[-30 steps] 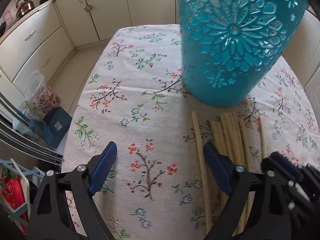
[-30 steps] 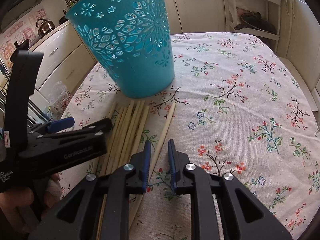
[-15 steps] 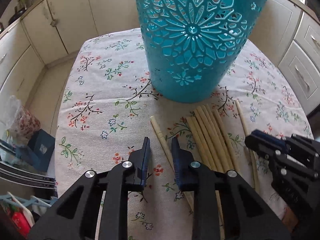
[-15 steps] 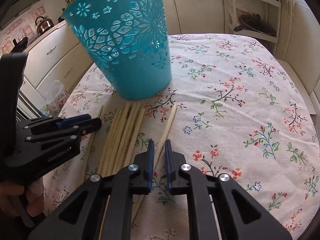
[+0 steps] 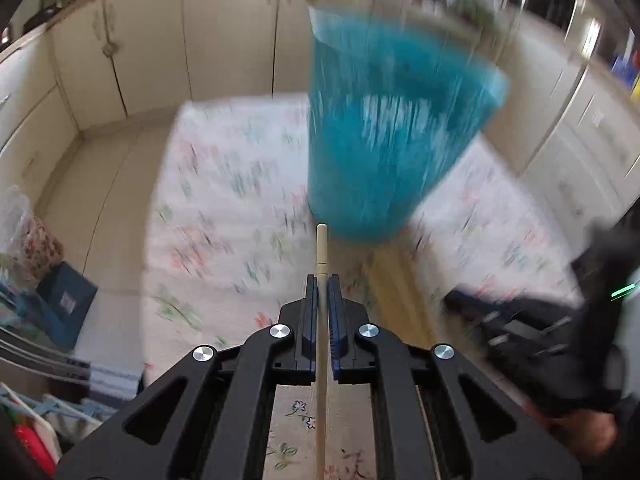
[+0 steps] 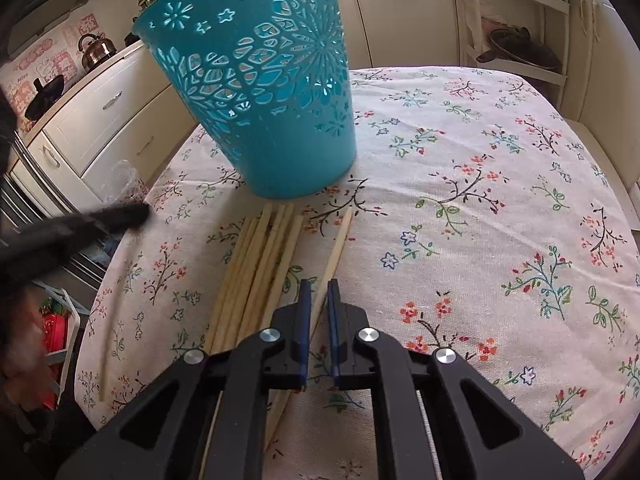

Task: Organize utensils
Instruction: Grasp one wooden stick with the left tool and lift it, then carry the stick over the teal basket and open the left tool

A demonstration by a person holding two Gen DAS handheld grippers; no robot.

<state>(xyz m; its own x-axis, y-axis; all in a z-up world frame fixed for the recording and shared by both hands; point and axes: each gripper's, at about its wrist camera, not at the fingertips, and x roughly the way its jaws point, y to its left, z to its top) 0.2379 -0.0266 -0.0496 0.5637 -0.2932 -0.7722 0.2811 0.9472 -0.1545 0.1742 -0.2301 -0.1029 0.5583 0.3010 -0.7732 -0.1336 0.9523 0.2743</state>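
Note:
A teal perforated basket (image 6: pixel 260 92) stands on the floral tablecloth; it is blurred in the left wrist view (image 5: pixel 392 132). My left gripper (image 5: pixel 321 280) is shut on one pale chopstick (image 5: pixel 321 248) and holds it above the table, tip toward the basket. Several chopsticks (image 6: pixel 260 268) lie bundled in front of the basket. My right gripper (image 6: pixel 318 286) is nearly closed around a single chopstick (image 6: pixel 338 244) lying right of the bundle; contact is unclear. The left gripper shows blurred at the left in the right wrist view (image 6: pixel 80 224).
The floral tablecloth (image 6: pixel 500 220) covers a table with edges at left and right. One thin stick (image 6: pixel 105 344) lies near the left table edge. Cream kitchen cabinets (image 5: pixel 132 52) stand behind. A rack and bags (image 5: pixel 36 280) sit on the floor at left.
My left gripper closed on a chopstick and lifted it fast off the table, blurring its view. My right gripper stayed around the single chopstick, its jaws a little narrower.

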